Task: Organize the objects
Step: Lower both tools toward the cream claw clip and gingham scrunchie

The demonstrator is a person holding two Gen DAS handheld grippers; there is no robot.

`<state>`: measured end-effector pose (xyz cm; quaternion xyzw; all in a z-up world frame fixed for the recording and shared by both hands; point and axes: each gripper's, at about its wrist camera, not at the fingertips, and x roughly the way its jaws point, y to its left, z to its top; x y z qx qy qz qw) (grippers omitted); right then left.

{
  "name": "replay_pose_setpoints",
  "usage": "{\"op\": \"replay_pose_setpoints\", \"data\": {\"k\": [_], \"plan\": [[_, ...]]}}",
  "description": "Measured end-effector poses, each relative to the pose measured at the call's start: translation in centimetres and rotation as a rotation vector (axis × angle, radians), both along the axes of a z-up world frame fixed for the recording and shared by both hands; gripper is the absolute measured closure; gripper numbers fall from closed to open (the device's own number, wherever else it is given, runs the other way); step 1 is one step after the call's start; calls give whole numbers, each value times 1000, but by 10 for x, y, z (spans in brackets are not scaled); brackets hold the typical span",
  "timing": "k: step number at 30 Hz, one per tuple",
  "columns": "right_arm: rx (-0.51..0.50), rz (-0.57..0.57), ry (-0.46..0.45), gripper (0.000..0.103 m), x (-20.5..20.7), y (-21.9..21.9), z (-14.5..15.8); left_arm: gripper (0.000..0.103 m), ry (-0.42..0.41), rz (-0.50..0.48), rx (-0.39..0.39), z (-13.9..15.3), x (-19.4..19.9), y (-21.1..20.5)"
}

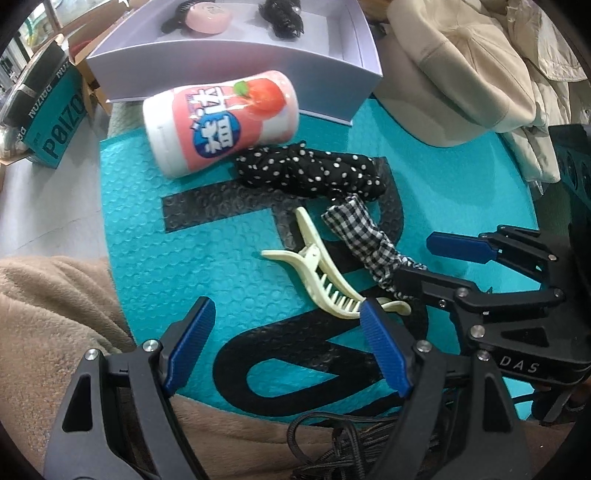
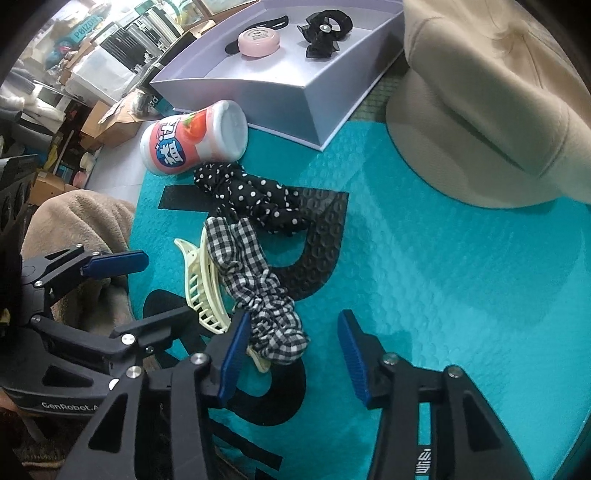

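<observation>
Here, in the left wrist view, the left tongs (image 1: 284, 343) stand wide apart over the teal mat (image 1: 147, 229), nothing between them; the right pad's tip overlaps the near end of the cream clip (image 1: 321, 269), though contact cannot be told. The right tongs (image 1: 428, 266) come in from the right, apart, with the tail of the check scrunchie (image 1: 365, 236) running in between them; whether the pads press it cannot be told here. Farther off lie the dotted scrunchie (image 1: 310, 170) and, touching it, the pink canister (image 1: 221, 118) on its side. The grey box (image 1: 236, 70) at the far edge already holds a pink tin (image 1: 210, 16) and a black bow (image 1: 282, 18).

Next, in the right wrist view, the right tongs (image 2: 291, 354) are apart and not pinching: the check scrunchie (image 2: 258, 288) bunches against the left pad, and the right pad stands clear of it over bare mat. The cream clip (image 2: 199, 291) lies partly under that scrunchie. The left tongs (image 2: 147, 288) are apart at the left, one finger near the clip.

The step looks like picking the check scrunchie to carry to the grey box (image 2: 295, 92). To do it well, shift the right tongs left so the bunched end sits midway, close on fabric only, and lift straight up. The clip may snag in the cloth; the left tongs could pin it down.
</observation>
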<state>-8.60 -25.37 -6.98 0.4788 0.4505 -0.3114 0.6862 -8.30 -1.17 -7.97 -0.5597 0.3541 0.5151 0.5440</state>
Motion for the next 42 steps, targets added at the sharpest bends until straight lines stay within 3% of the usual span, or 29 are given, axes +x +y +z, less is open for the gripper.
{"op": "replay_pose_setpoints", "data": {"k": [14, 17, 27, 28, 32, 42], "plan": [[-3, -39, 17, 56, -16, -1, -3, 24, -41, -16, 19, -4, 15, 6], [4, -37, 9, 56, -17, -1, -3, 31, -64, -9, 20, -6, 15, 7], [11, -17, 7, 57, -6, 2, -2, 70, -55, 10, 46, -4, 8, 5], [12, -14, 7, 57, -4, 2, -2, 74, -25, -3, 59, -2, 9, 6], [19, 3, -2, 57, 6, 6, -3, 80, 78, -40, 98, 6, 10, 6], [0, 60, -22, 56, 33, 10, -4, 80, -57, 18, 39, 4, 4, -2]]}}
